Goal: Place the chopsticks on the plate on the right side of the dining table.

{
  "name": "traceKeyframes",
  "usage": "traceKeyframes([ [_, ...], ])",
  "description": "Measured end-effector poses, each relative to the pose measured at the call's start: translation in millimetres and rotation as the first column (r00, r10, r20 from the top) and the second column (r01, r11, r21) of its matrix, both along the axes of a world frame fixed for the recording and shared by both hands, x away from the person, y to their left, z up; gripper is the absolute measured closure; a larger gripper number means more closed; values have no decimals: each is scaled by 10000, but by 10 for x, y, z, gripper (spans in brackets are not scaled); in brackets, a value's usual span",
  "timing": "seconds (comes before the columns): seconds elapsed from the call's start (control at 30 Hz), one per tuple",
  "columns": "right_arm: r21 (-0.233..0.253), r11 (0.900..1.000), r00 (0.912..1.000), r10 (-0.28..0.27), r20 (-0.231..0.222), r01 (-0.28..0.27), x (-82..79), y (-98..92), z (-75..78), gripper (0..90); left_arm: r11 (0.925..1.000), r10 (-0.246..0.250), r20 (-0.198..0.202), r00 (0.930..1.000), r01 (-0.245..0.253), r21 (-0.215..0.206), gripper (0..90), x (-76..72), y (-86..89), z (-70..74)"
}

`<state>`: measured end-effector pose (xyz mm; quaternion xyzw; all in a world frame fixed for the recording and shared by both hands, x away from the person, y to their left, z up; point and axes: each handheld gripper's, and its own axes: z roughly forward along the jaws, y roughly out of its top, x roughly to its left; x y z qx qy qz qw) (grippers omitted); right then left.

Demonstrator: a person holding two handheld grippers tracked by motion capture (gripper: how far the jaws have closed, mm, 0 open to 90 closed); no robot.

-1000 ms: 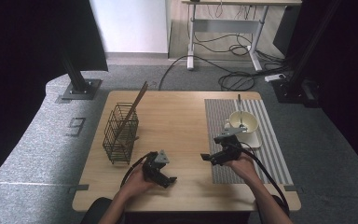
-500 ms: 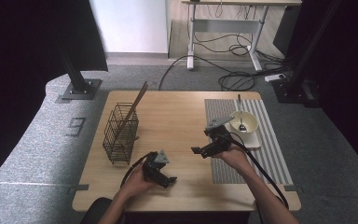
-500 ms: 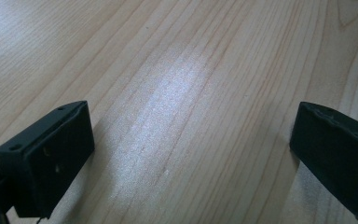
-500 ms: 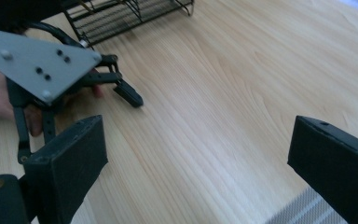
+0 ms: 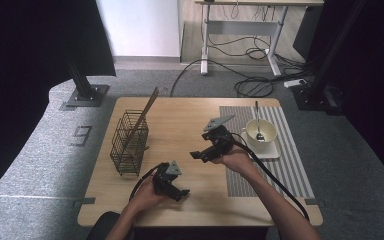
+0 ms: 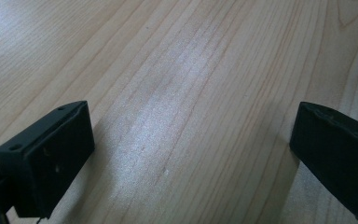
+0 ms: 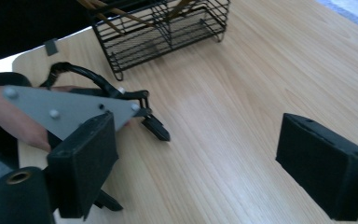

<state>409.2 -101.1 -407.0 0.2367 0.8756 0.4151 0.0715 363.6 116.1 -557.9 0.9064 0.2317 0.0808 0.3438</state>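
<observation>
The right gripper [image 5: 200, 154] is holding nothing, jaws wide apart, and it has swung away from the cup [image 5: 260, 131] toward the black wire basket [image 5: 129, 142]. The left gripper [image 5: 180, 192] is resting with jaws wide too, on the smooth wooden table [image 5: 180, 120]. A shiny spoon [image 5: 258, 122] is sitting in the round cup.

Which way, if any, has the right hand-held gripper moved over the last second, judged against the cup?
Yes. The right hand-held gripper has moved up the table and leftward, from beside the cup toward the table's middle.
</observation>
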Motion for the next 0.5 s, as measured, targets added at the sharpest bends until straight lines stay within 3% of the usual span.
traceKeyframes([
  [0.3,-12,9976,9975,692,-117,-692,-21,274,112,147,10000,20,-17,10000,-20,-15,0,-1,-1,-1],
  [0.5,-50,9945,9945,1044,85,-1043,-45,463,202,162,10000,-8,-28,10000,8,4,0,-1,0,1],
])
